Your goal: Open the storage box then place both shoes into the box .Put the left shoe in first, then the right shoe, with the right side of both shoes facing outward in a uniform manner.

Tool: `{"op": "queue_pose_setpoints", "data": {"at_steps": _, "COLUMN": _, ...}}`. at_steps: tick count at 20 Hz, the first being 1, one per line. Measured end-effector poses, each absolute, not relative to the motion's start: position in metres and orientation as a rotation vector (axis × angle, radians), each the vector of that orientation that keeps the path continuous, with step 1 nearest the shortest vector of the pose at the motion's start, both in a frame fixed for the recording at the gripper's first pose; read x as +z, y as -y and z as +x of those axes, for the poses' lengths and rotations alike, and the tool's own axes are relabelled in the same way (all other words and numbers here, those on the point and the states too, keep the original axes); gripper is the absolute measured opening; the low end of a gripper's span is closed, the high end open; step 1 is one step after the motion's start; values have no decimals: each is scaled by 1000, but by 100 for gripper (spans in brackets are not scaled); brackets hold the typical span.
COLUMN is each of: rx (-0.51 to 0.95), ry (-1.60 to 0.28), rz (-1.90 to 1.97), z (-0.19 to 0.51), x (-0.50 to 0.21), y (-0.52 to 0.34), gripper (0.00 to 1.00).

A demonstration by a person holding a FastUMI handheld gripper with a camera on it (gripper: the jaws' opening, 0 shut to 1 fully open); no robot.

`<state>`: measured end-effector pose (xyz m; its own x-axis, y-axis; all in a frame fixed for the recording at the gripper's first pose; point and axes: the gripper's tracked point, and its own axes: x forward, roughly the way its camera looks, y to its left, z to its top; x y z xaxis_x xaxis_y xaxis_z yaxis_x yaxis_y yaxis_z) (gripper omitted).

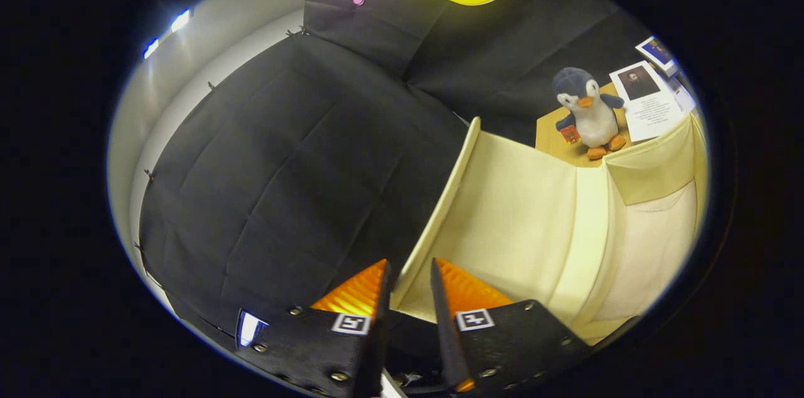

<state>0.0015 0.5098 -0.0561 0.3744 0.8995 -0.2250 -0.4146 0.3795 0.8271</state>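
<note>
1. Gripper (409, 279) fingers stood narrowly apart, pinching the edge of the storage box's lid (502, 209).
2. Lid was cream fabric, raised and tilted, rising just ahead of the fingers.
3. Storage box (653, 247) lay beyond, interior pale.
4. Plush penguin (587, 110) stood farther off.

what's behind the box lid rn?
Beyond the raised cream lid, gripped at its edge by the gripper jaws: a plush penguin on a wooden table, with printed sheets beside it. The lid covers the rest of the table.
</note>
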Motion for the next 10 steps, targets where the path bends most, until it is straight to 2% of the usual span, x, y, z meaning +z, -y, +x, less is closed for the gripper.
{"op": "queue_pose_setpoints", "data": {"at_steps": 1, "rx": 941, "ry": -749, "rz": 738, "z": 3, "x": -56, "y": -506, "gripper": 61}}
{"op": "queue_pose_setpoints", "data": {"at_steps": 2, "rx": 929, "ry": -737, "rz": 725, "z": 6, "x": -56, "y": -501, "gripper": 74}}
{"op": "queue_pose_setpoints", "data": {"at_steps": 3, "rx": 915, "ry": -724, "rz": 712, "z": 8, "x": -55, "y": -494, "gripper": 96}}
{"op": "queue_pose_setpoints", "data": {"at_steps": 10, "rx": 817, "ry": -657, "rz": 623, "z": 24, "x": -51, "y": -434, "gripper": 96}}
